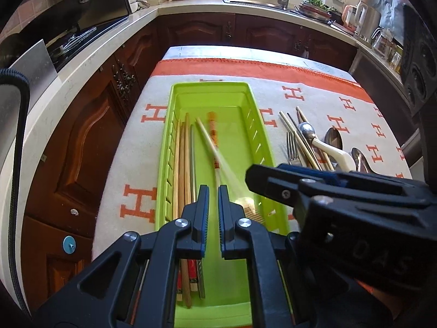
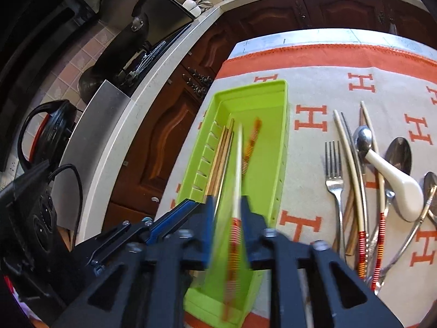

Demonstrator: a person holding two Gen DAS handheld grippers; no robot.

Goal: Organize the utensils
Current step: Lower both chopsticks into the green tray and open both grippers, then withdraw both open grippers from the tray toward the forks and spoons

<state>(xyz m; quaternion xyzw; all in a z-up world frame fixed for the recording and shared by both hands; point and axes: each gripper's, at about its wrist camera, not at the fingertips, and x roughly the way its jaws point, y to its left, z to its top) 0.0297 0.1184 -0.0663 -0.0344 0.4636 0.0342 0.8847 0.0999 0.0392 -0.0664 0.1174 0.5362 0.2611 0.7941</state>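
Observation:
A lime-green plastic tray lies on the H-patterned cloth. Several wooden chopsticks lie along its left side. Two chopsticks with orange-red banded ends are blurred in motion over the tray, between the fingers of my right gripper, which is open. My left gripper hovers over the tray's near end, open and empty. The right gripper's body shows in the left wrist view at right.
A pile of loose utensils lies right of the tray: a fork, a white ceramic spoon, metal spoons and more chopsticks. Dark wooden cabinets and a counter stand to the left; a sink behind.

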